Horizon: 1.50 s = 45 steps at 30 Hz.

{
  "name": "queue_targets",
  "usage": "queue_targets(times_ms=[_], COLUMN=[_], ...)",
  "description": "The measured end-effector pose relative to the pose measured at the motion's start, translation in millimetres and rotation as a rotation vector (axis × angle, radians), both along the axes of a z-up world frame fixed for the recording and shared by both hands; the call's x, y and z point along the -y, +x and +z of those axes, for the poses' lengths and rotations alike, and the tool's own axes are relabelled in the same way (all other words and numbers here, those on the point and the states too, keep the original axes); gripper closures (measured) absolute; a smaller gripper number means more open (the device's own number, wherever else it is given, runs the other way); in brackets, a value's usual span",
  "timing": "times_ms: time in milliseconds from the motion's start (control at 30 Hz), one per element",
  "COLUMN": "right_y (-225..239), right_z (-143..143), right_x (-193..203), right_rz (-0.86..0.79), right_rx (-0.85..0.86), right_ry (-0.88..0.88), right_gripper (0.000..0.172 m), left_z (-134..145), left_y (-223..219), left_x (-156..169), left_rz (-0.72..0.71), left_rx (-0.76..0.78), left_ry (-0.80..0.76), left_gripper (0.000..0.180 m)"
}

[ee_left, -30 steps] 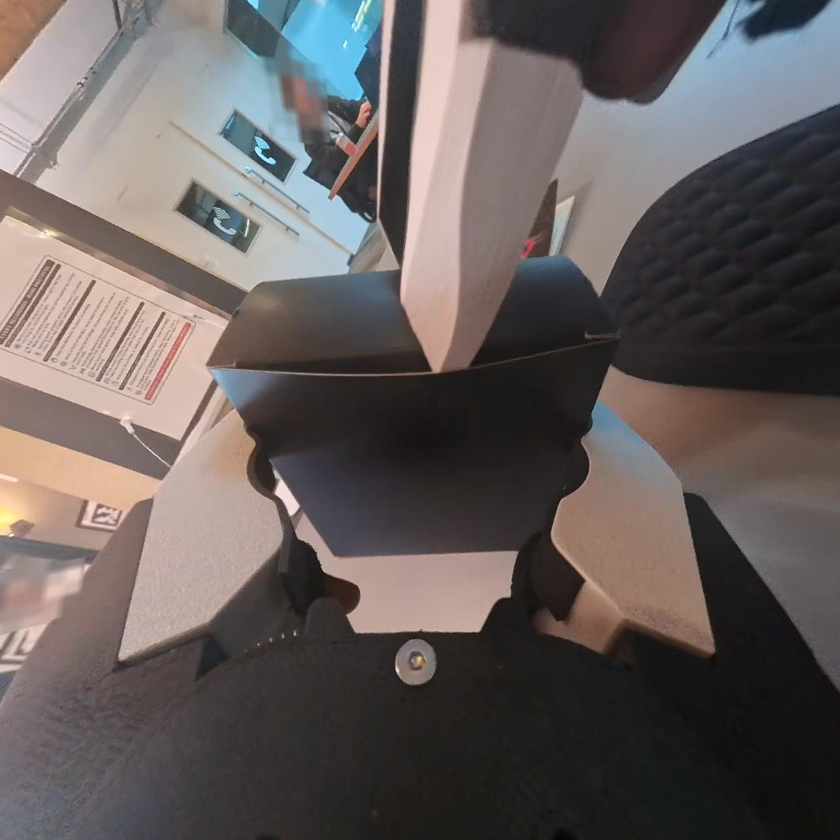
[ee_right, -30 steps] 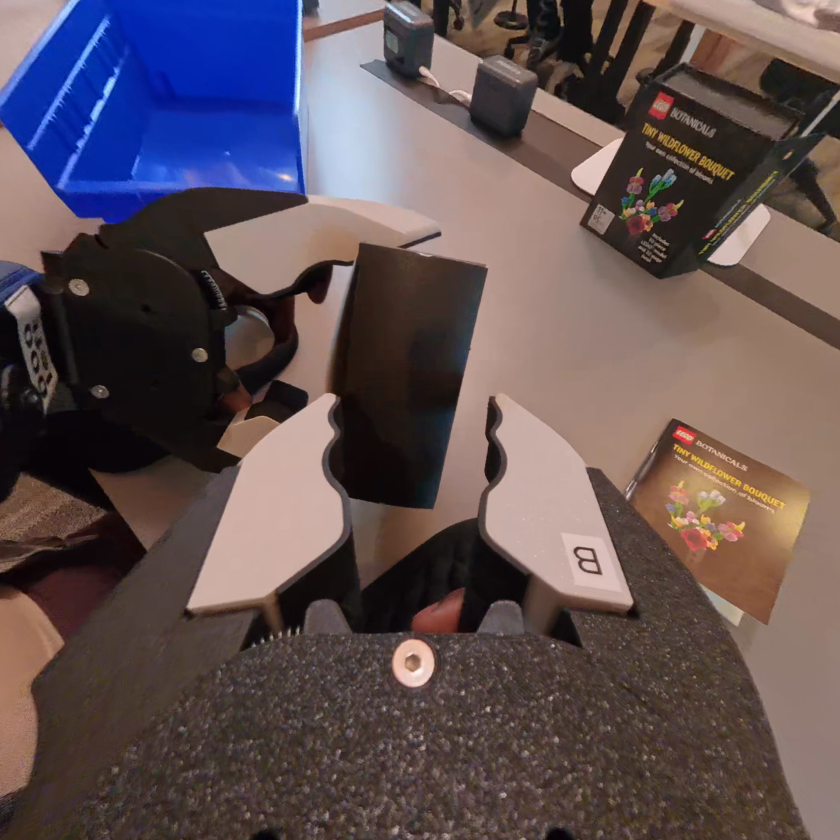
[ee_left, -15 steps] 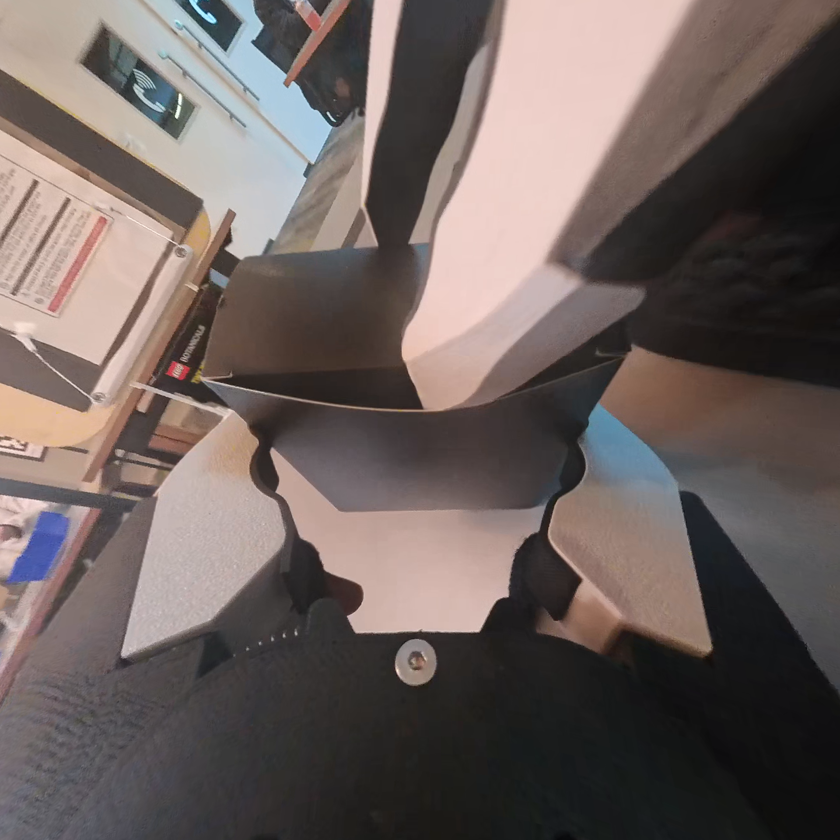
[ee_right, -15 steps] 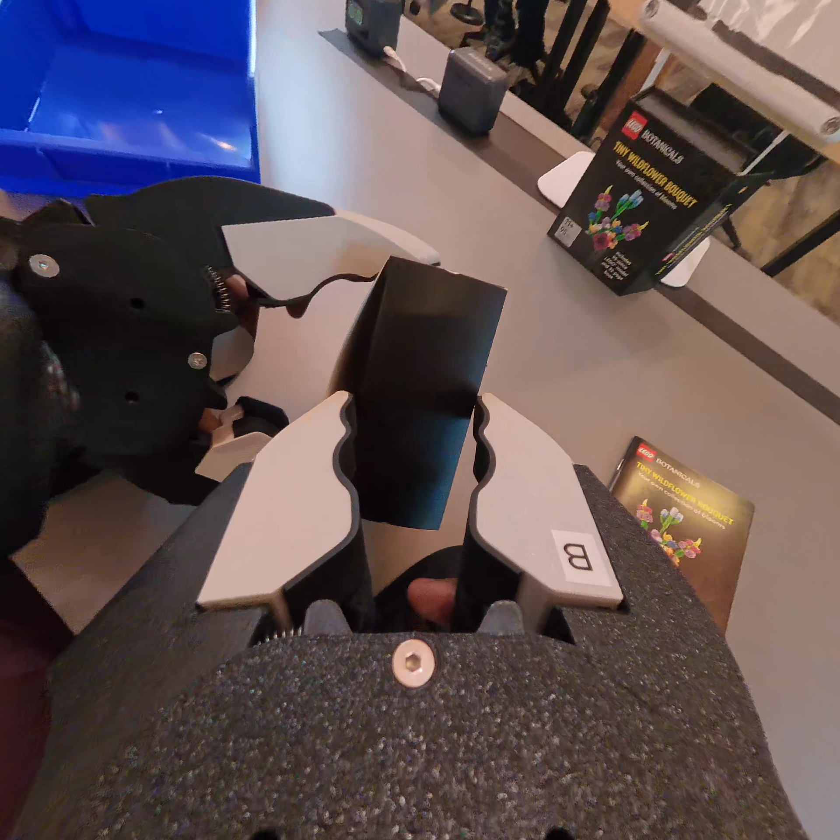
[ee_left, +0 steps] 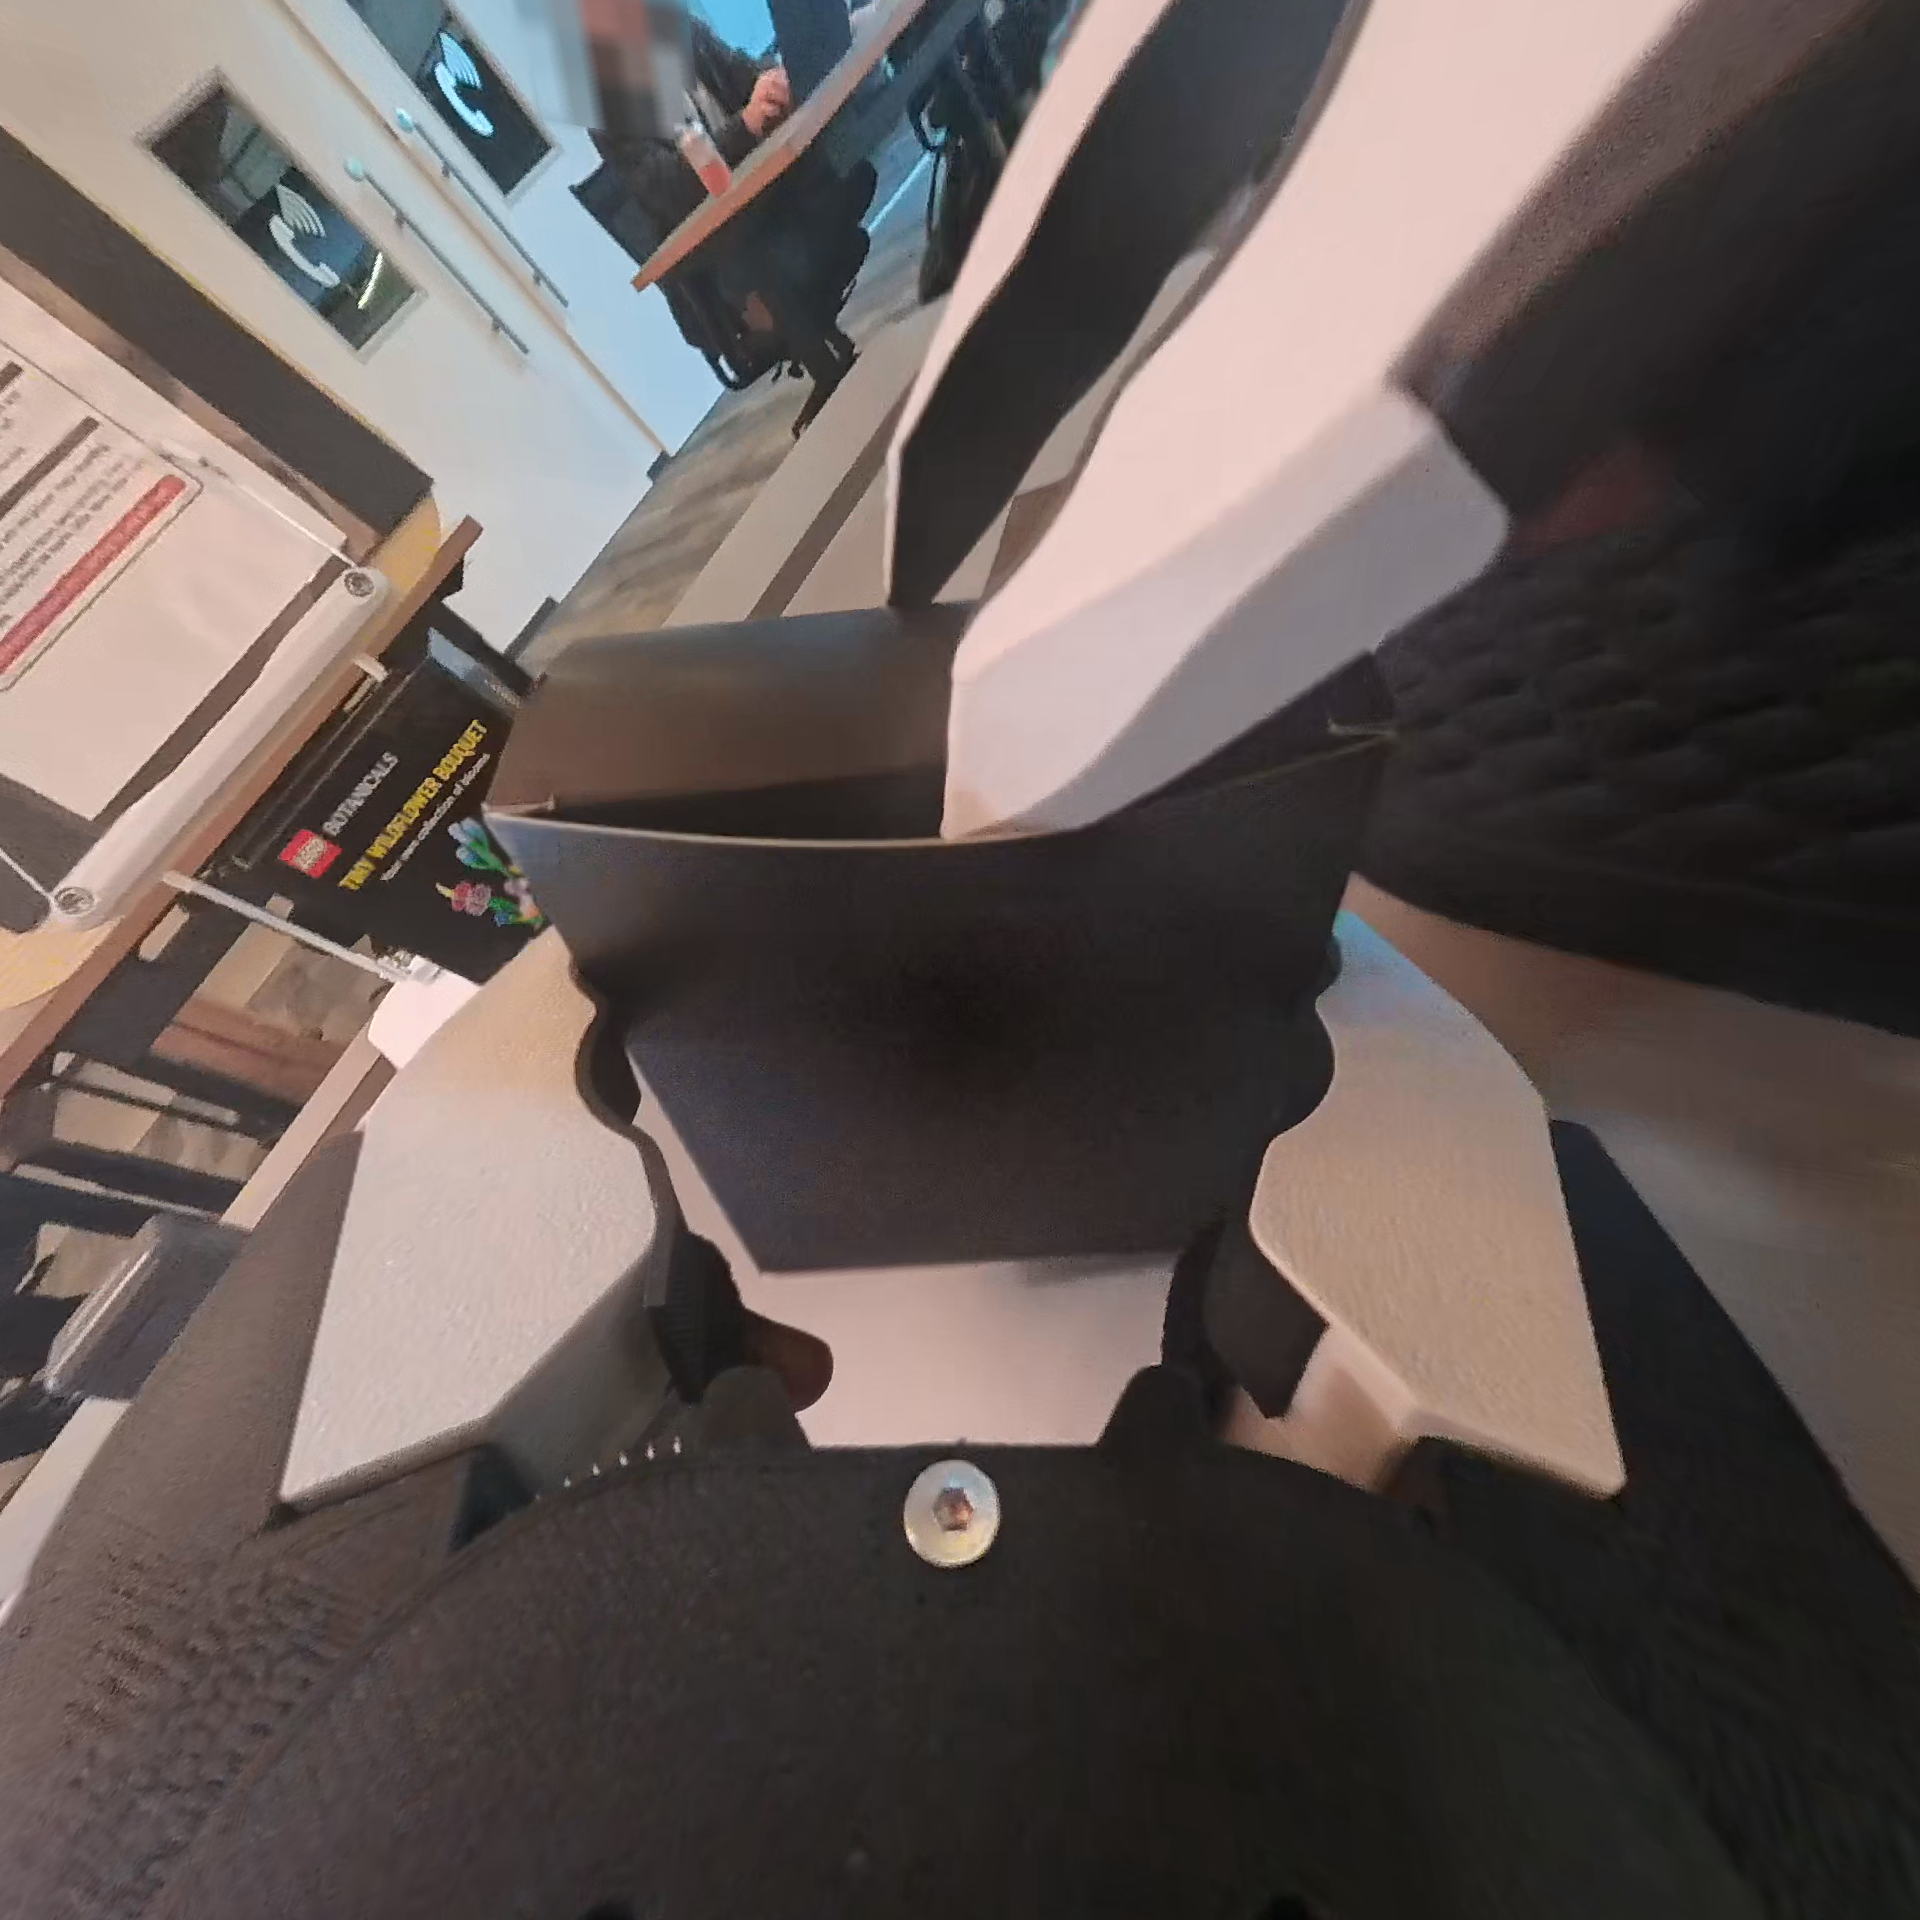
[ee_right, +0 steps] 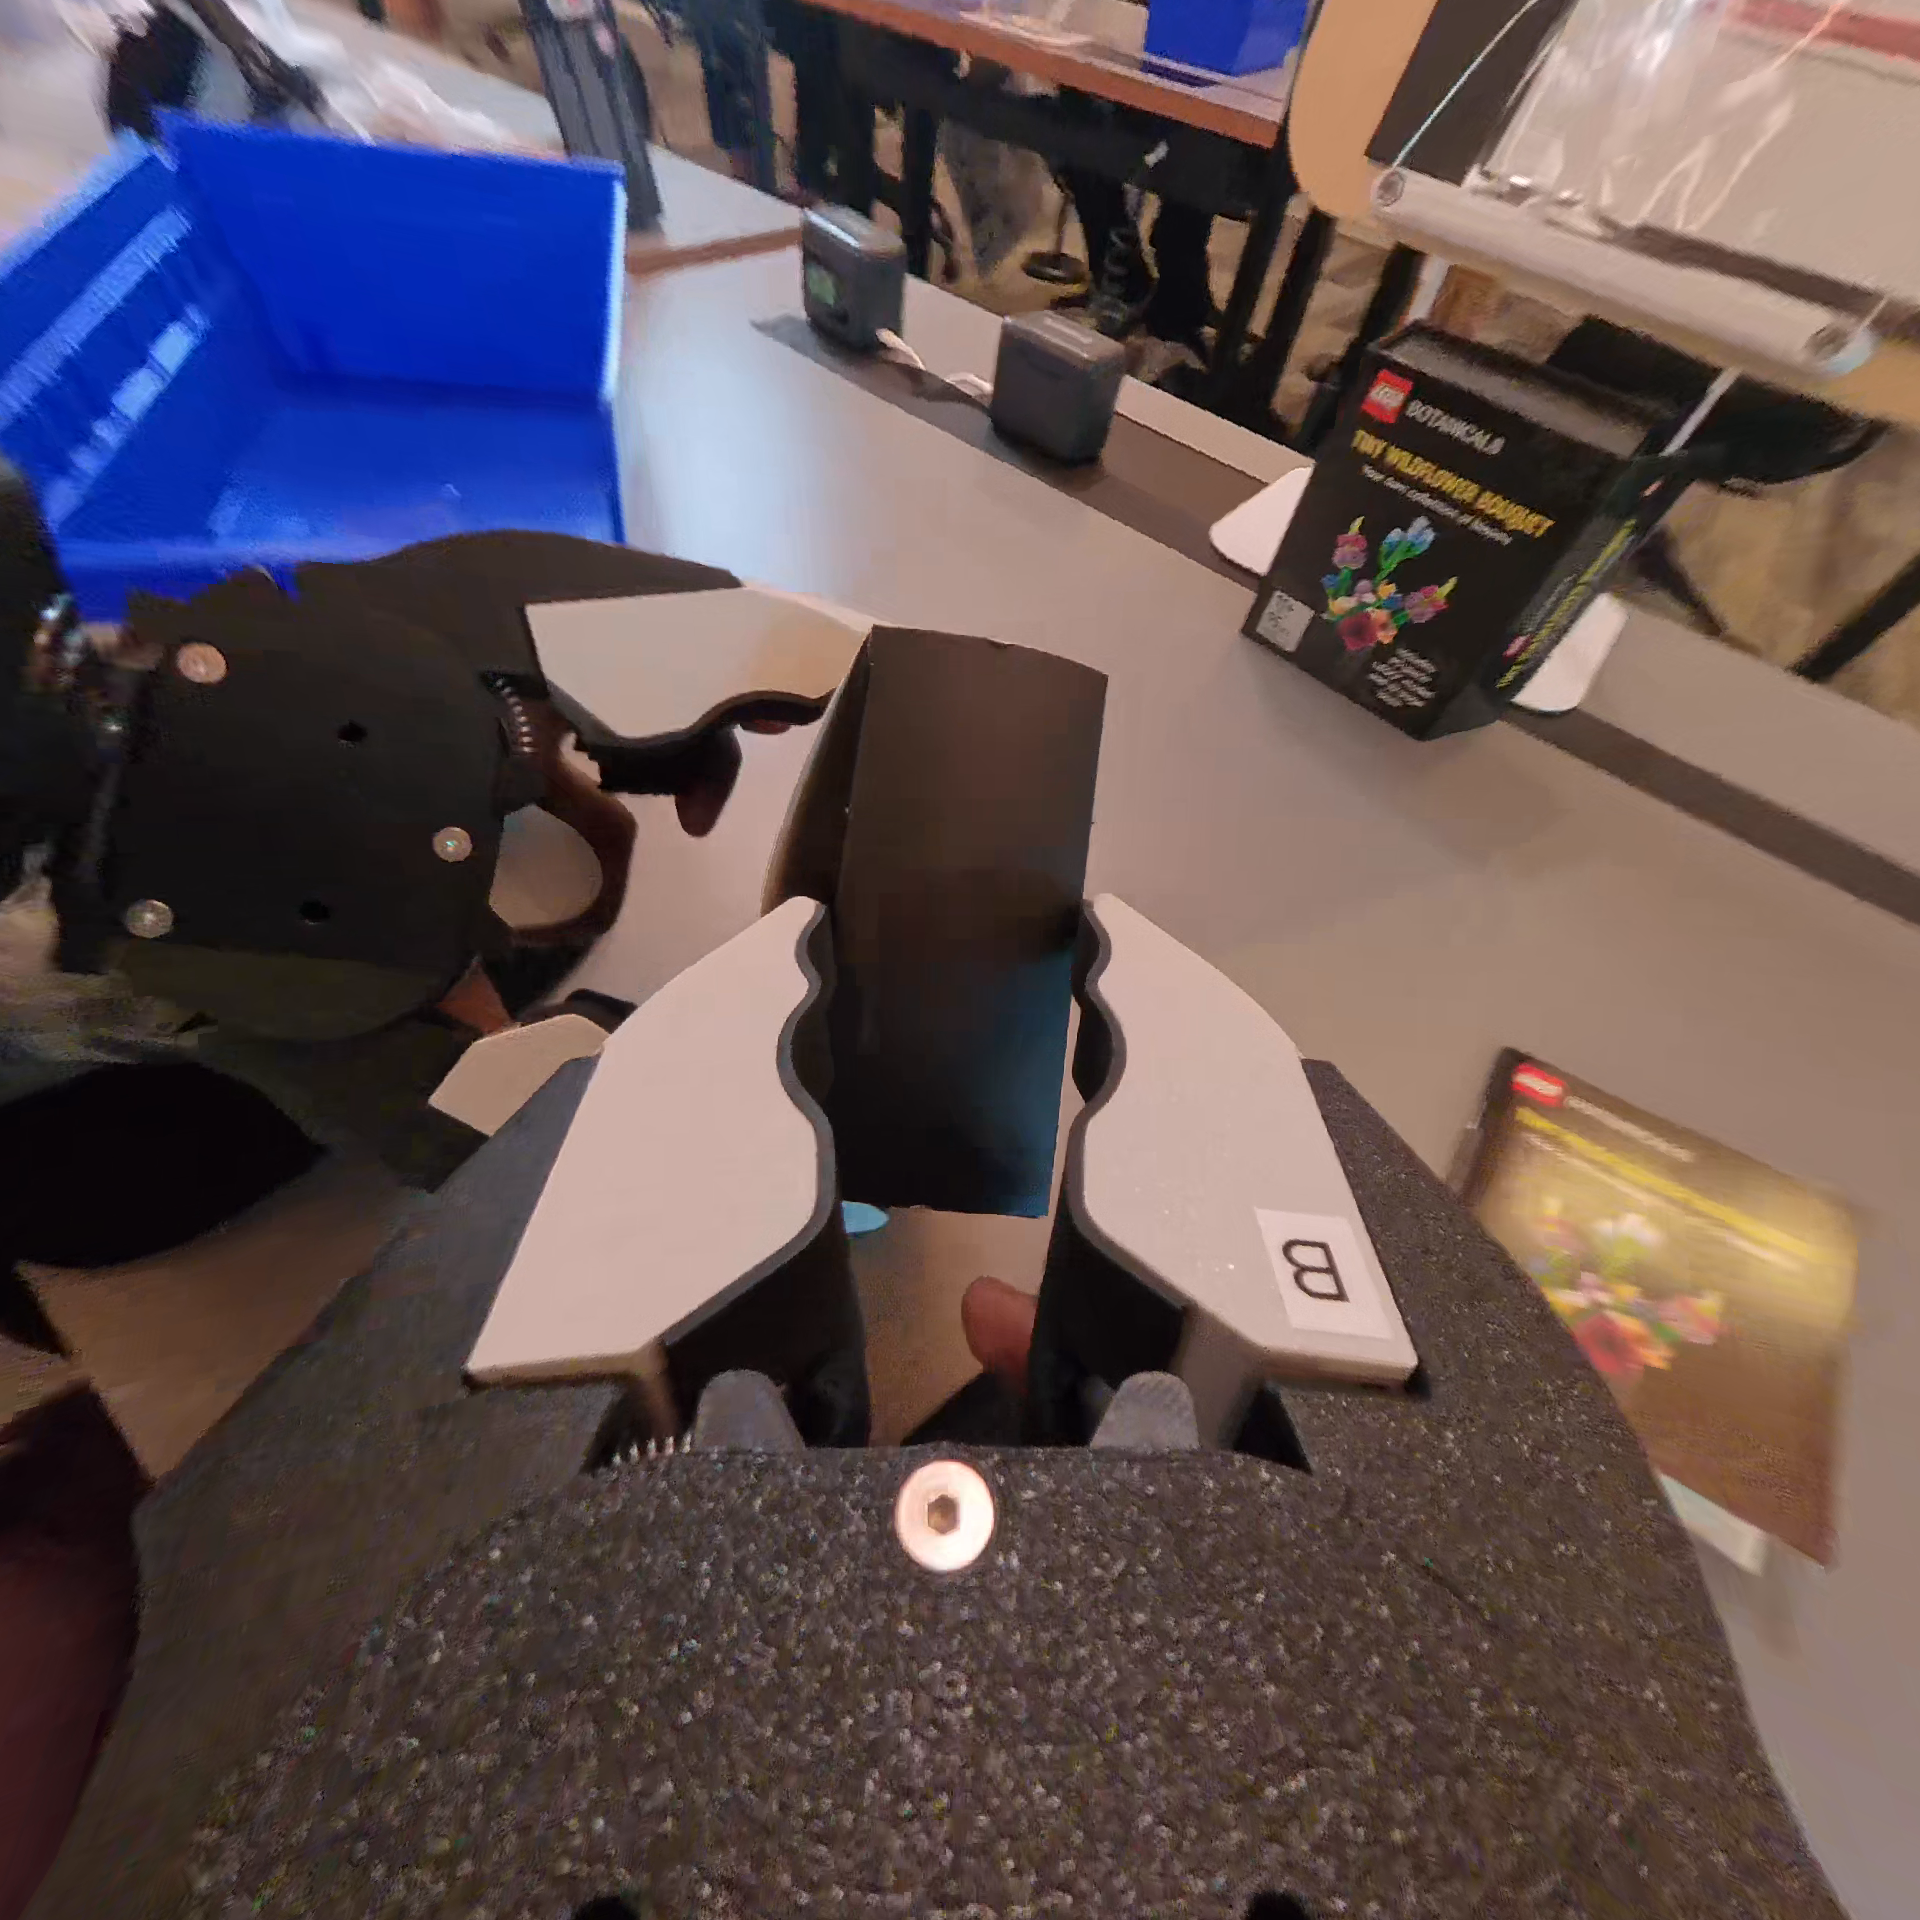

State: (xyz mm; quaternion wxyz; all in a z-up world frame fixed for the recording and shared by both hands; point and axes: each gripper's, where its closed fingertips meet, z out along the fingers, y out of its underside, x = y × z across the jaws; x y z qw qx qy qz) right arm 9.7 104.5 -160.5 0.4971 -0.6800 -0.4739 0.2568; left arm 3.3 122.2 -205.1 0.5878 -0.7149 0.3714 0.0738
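Note:
A plain black cardboard box (ee_right: 966,790), open at one end, is held above the grey table (ee_right: 1351,883) between both grippers. My right gripper (ee_right: 951,920) is shut on it, with both pads pressed against its narrow sides. My left gripper (ee_left: 961,992) has its jaws spread wide and holds the same black box (ee_left: 935,935) across its broad side. Both pads touch the box, and its near wall bows. The left gripper's upper finger (ee_right: 665,665) meets the box's left edge in the right wrist view. A right gripper finger (ee_left: 1143,623) reaches the box's open end in the left wrist view.
A blue bin (ee_right: 343,343) stands at the back left. A printed black box with flowers (ee_right: 1434,551) stands at the table's far edge, beside two small grey devices (ee_right: 1055,384). A flowered booklet (ee_right: 1662,1278) lies at the right. A person (ee_left: 727,135) sits at a far table. Left tips to right tips: about 4 cm.
My right gripper's jaws have narrowed from a loose straddle onto the black box's sides. My left gripper has kept its hold. Both grippers and the box have turned, so the background has shifted.

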Motion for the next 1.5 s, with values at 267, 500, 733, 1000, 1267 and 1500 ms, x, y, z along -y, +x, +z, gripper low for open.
queue_targets(times_ms=[267, 500, 733, 1000, 1267, 1500], right_y=[5, 14, 23, 24, 28, 26], right_z=[-2, -2, -4, 0, 10, 17], right_x=[-7, -14, -25, -26, -34, -36], right_rz=[0.085, 0.103, 0.041, 0.003, 0.073, 0.188], right_rx=[-0.093, -0.062, -0.016, 0.033, -0.168, -0.288], right_ry=[-0.194, -0.181, -0.071, 0.04, -0.158, -0.362], right_gripper=[0.129, 0.158, 0.167, 0.169, 0.17, 0.168], left_z=[0, -5, -6, -5, -5, -4], left_y=[2, 8, 11, 10, 8, 4], left_x=[-4, -10, -13, -11, -11, -7], left_rz=[-0.014, -0.006, -0.009, -0.015, -0.053, -0.087], left_rx=[-0.076, -0.127, -0.124, -0.093, -0.012, 0.037], left_ry=[0.048, 0.028, 0.018, 0.042, 0.04, 0.051], left_gripper=[0.052, 0.051, 0.053, 0.054, 0.054, 0.051])
